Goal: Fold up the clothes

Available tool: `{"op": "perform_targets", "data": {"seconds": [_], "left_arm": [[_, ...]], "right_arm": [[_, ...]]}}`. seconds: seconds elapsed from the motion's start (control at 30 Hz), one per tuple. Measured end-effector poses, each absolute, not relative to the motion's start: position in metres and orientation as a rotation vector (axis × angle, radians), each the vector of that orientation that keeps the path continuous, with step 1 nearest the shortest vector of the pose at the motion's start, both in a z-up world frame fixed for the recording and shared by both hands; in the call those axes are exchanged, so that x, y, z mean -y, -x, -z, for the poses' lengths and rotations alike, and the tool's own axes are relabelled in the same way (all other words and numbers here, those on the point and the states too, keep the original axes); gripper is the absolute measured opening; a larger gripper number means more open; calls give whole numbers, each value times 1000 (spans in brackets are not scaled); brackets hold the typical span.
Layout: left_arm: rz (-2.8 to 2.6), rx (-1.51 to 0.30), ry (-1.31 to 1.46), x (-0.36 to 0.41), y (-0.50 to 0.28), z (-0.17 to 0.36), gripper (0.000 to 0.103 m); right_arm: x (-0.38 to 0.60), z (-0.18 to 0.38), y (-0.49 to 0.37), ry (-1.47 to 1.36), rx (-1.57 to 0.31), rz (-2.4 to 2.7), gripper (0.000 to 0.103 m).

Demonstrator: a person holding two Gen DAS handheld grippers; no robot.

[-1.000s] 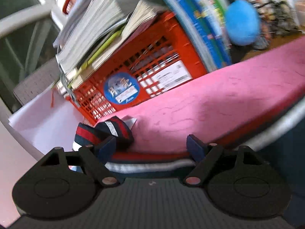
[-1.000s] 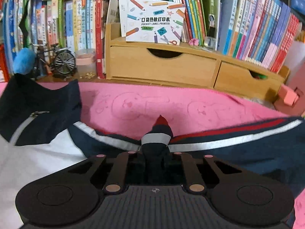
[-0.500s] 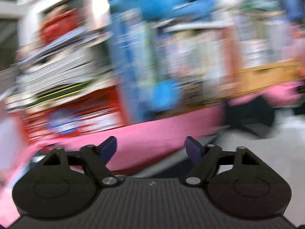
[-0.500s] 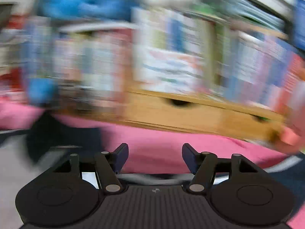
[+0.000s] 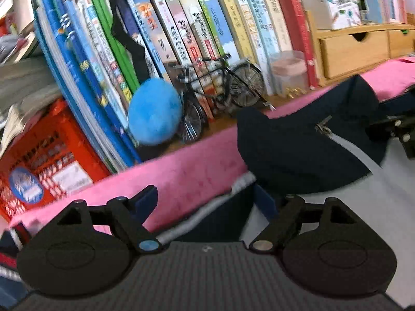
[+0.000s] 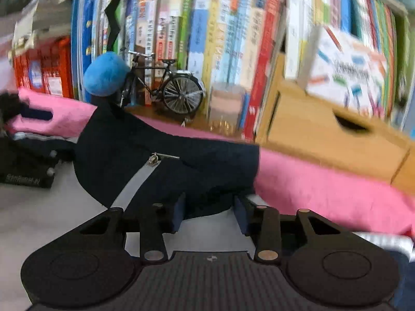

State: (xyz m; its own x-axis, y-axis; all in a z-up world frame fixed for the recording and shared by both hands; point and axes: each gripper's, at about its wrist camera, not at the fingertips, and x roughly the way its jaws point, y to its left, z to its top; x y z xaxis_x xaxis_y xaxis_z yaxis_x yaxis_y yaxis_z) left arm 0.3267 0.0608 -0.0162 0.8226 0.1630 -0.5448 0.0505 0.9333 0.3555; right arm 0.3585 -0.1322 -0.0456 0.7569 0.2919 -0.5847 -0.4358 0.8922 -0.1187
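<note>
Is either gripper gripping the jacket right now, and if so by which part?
Neither. The left gripper is open over the pink cloth. The right gripper, jaws just closing, straddles the jacket collar edge without pinching it.

A jacket (image 5: pixel 306 153) (image 6: pixel 166 165) lies spread on the pink cloth, front up. Its collar and shoulders are dark navy, its body white or pale grey. A pale zip strip runs down from the collar, the metal pull lying at the top. A silver-grey stripe edges the dark sleeve stretched out sideways.
</note>
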Motion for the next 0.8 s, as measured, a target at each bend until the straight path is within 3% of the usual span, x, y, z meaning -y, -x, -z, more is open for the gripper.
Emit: {"op": "perform_targets", "data": {"seconds": [0.07,0.1,0.13,0.23,0.3,0.37,0.53,0.7,0.8], "left_arm": [[-97,-594,-394,-58,-334,16,88],[-106,-601,-381,-60,-333,14,86],[-115,-609,-367,-62,-333,12,78],[-116,-623,-275,-80,-299,-5,76],[-139,-592,-234,-100,-257,-17,78],[-178,-559,-197,-122,-215,-29,83],[-520,-470,-106,-197,-141,-40,87],[-795,-520,172,-288,-132,-28,87],[-931,-526,187,-316,-158,-12,87]], "right_arm": [[135,42,-380,175,-635,-349,49],[139,41,-387,128,-656,-319,60],[144,40,-394,81,-676,-289,59],[157,29,-366,48,-686,-301,64],[160,21,-331,84,-642,-346,86],[161,15,-297,123,-594,-384,95],[138,16,-246,190,-591,-485,98],[104,32,-226,352,-564,-468,103],[100,33,-226,370,-555,-463,103]]}}
